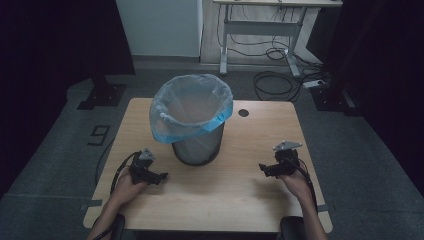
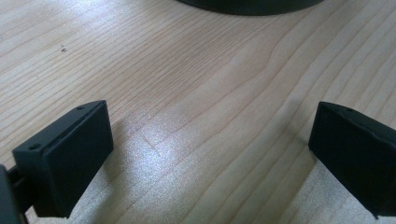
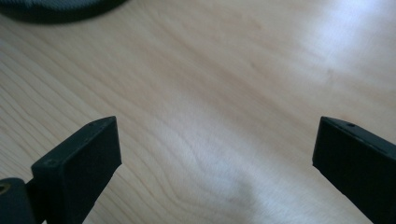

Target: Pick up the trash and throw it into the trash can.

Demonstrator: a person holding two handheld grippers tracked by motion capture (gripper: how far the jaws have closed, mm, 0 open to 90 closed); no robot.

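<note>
A black mesh waste bin (image 1: 197, 142) stands in the middle of the wooden table (image 1: 250, 200), lined with a blue plastic bag (image 1: 192, 107) folded over its rim. My left gripper (image 1: 161, 176) rests low on the table to the bin's left, open, nothing between its jaws. In the left gripper view the open gripper (image 2: 210, 140) looks across bare wood, with the bin's base (image 2: 247, 5) at the top edge. My right gripper (image 1: 263, 168) sits to the bin's right, also open and empty. The right gripper view shows that gripper (image 3: 217, 154) over bare wood, the bin's base (image 3: 56, 9) at top left.
A small dark round hole (image 1: 243, 113) marks the table near its far right side. Beyond the table stand a white desk frame (image 1: 260, 30), loose cables (image 1: 275, 82) on the floor and dark curtains at both sides.
</note>
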